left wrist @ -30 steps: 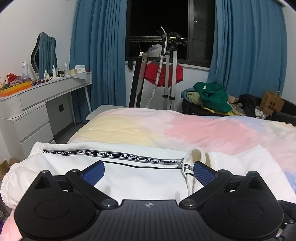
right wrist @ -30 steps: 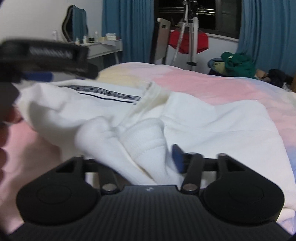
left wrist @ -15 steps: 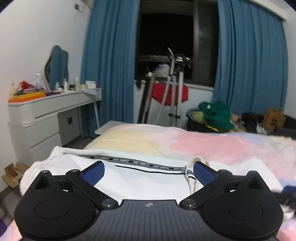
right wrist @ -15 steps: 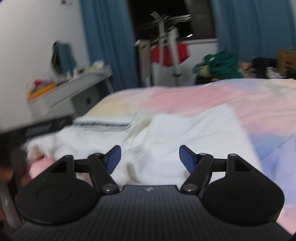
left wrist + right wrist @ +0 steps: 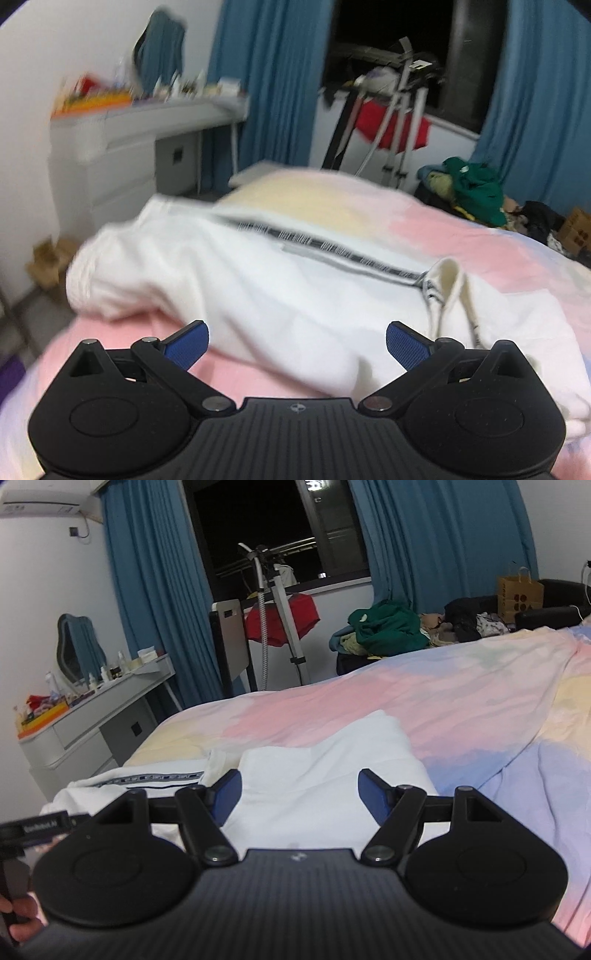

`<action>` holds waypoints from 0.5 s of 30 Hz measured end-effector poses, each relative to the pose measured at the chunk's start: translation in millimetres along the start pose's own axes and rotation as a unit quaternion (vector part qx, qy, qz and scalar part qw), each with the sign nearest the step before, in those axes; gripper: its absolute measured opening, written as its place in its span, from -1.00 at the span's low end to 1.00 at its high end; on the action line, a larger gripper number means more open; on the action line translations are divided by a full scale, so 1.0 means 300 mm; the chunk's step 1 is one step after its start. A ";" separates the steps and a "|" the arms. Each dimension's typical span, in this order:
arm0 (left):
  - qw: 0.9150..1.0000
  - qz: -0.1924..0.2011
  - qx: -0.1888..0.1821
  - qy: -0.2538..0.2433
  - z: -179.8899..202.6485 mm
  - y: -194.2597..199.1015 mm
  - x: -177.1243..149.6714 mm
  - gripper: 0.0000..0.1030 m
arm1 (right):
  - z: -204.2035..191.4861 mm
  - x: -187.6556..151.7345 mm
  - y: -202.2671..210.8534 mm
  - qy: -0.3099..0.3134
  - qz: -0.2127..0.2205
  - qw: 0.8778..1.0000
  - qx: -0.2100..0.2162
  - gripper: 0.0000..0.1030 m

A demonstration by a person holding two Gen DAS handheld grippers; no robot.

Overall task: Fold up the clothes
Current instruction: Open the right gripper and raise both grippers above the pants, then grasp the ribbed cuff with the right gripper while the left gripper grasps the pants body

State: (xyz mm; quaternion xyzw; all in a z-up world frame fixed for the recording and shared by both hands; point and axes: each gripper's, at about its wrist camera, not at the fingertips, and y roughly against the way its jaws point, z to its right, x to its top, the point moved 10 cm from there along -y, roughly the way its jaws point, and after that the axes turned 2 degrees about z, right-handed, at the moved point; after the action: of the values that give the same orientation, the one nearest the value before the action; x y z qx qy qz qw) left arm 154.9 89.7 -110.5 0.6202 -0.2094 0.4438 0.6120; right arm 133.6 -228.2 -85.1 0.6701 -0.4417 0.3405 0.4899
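While the left gripper (image 5: 297, 343) hangs wide open and empty, the white top (image 5: 280, 295) lies at 12 o'clock on the pastel bed (image 5: 498, 251); next, grab its bunched 9 o'clock edge, desk (image 5: 147, 125) beyond

Right view: right gripper (image 5: 300, 794), jaws just widened, holds nothing over the top; curtains (image 5: 147, 609) at 11 o'clock

A bed (image 5: 461, 709) with a pastel pink, yellow and blue sheet carries a white black-striped cotton garment (image 5: 317, 775) near its foot.

Home bedroom: bed (image 5: 461, 709) filling the view, dressing bench (image 5: 110, 705) (mirror (image 5: 75, 646) above) standing by blue curtains (image 5: 155, 590).
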 end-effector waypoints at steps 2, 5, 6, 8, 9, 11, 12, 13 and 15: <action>0.998 -0.027 -0.002 0.054 -0.060 -0.037 -0.016 1.00 | 0.016 0.002 0.002 -0.014 0.001 1.000 -0.003 0.60; 0.983 -0.061 -0.015 0.173 -0.168 -0.102 -0.046 1.00 | 0.040 0.001 -0.003 -0.032 -0.004 0.999 -0.004 0.61; 0.974 -0.071 -0.019 0.213 -0.203 -0.125 -0.056 1.00 | 0.046 -0.003 -0.007 -0.037 -0.007 0.999 -0.005 0.61; 0.956 -0.081 -0.020 0.281 -0.276 -0.173 -0.067 1.00 | 0.062 -0.015 -0.024 -0.041 -0.016 0.999 -0.013 0.61; 0.951 -0.077 -0.017 0.300 -0.303 -0.196 -0.062 0.99 | 0.072 -0.022 -0.033 -0.041 -0.020 0.999 -0.018 0.61; 0.943 -0.060 -0.016 0.327 -0.349 -0.230 -0.034 0.99 | 0.088 -0.035 -0.053 -0.036 -0.027 0.999 -0.028 0.61; 0.943 -0.050 -0.010 0.328 -0.366 -0.240 -0.015 0.99 | 0.097 -0.041 -0.062 -0.033 -0.030 0.999 -0.032 0.61; 0.944 -0.040 -0.005 0.329 -0.384 -0.250 0.004 0.97 | 0.102 -0.049 -0.073 -0.029 -0.033 0.998 -0.034 0.61; 0.943 -0.019 0.011 0.333 -0.429 -0.266 0.035 0.89 | 0.094 -0.077 -0.098 -0.011 -0.042 0.999 -0.028 0.61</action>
State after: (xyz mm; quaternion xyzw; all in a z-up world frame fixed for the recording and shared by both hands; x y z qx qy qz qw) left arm 186.6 227.3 -166.0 0.4478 0.0231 0.6152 0.6484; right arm 152.8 -245.2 -124.2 0.6777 -0.4281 0.2992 0.5176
